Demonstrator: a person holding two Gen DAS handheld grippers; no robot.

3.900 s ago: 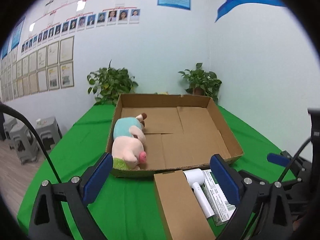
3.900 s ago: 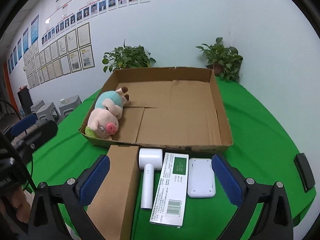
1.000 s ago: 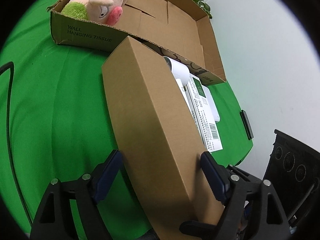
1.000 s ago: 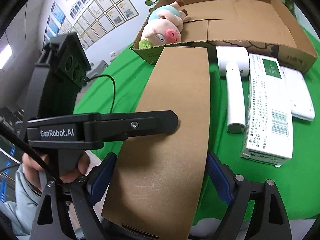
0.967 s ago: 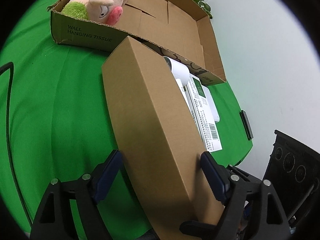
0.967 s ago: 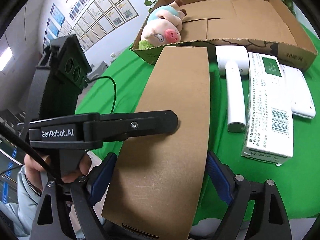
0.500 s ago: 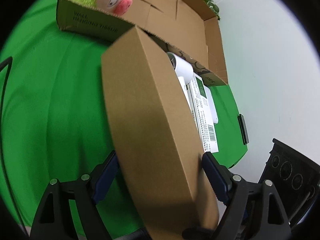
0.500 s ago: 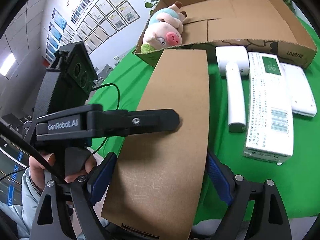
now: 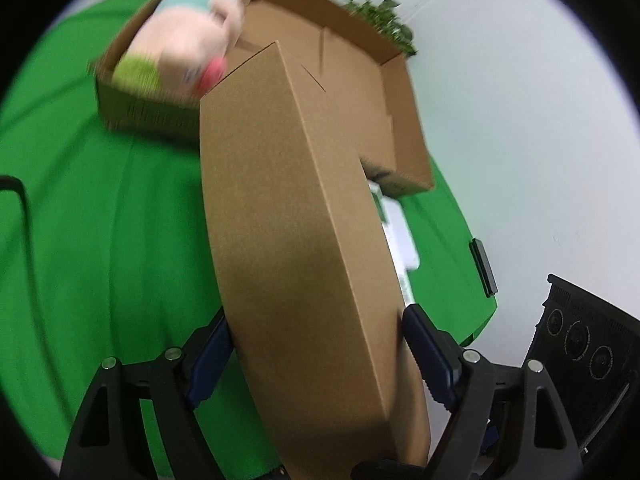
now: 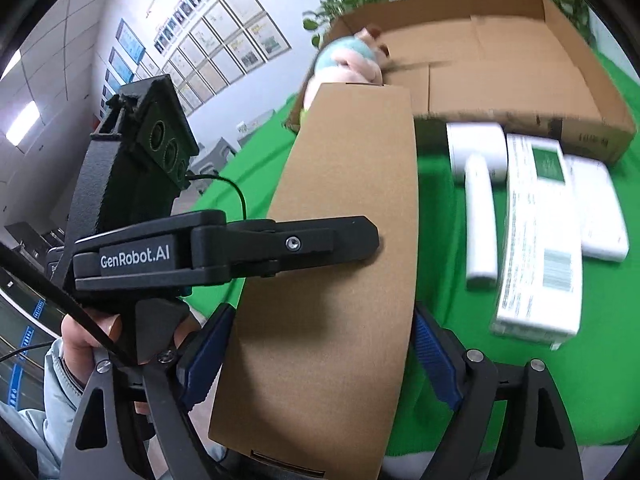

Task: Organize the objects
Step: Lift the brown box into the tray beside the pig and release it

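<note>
Grippers, left (image 9: 316,344) and right (image 10: 320,344), pinch the long brown box (image 10: 340,240) between their fingers, mid-lift; next, judging by the scene, comes lowering it into the open carton (image 10: 520,72) beside the plush pig (image 9: 188,52).

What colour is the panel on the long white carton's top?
Dark green, on the white carton; clearest in the right wrist view.

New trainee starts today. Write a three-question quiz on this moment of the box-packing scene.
1. True or false: both grippers clamp the long brown box.
2. What lies inside the open cardboard tray?
3. Which item lies nearest the long brown box on the green cloth: A) white handheld device, B) white-and-green carton, C) flat white case?

Key: 1. True: left gripper and right gripper each grip it. 2. A plush pig. 3. A.
</note>
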